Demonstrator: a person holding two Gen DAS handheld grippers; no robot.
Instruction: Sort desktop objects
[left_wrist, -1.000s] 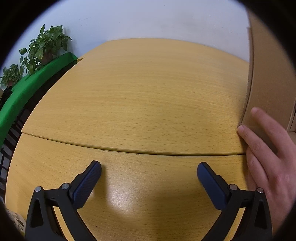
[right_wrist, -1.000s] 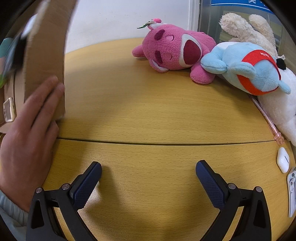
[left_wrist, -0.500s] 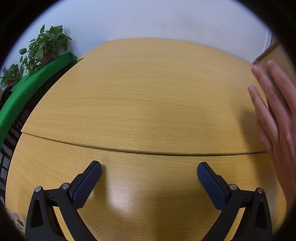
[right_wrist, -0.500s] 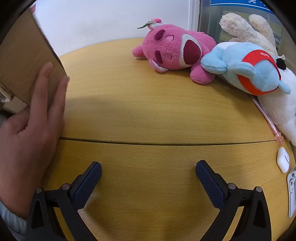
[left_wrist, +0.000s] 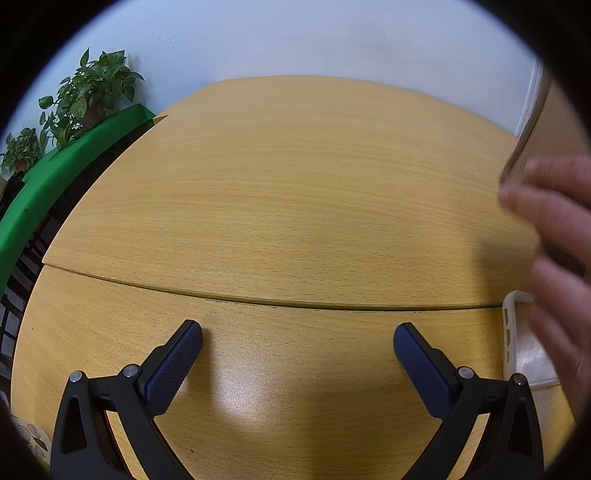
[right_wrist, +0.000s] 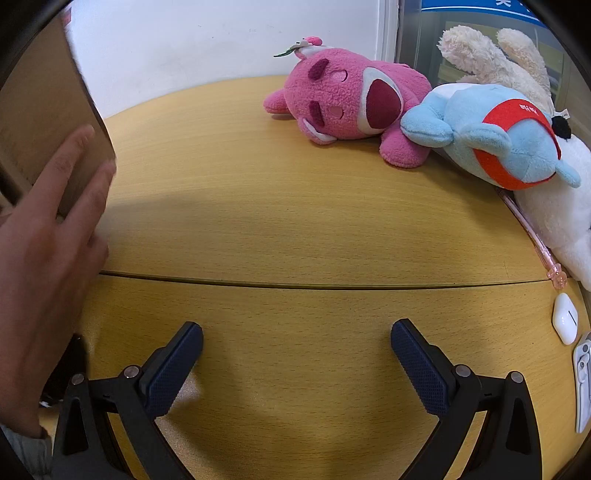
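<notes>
While both claws gape empty, left claw (left_wrist: 297, 341), right claw (right_wrist: 296, 339), hand (right_wrist: 48, 266) tilting cardboard (right_wrist: 40, 110).

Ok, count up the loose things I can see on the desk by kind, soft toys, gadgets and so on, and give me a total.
Soft toys: 3, the pink bear, the blue toy, the white rabbit.
Pens: 1, the pink pen.
Earbud cases: 1, the white earbud case.
Phone cases: 1, the clear phone case.
Total: 6. A white item at the right edge is cut off, not counted.
</notes>
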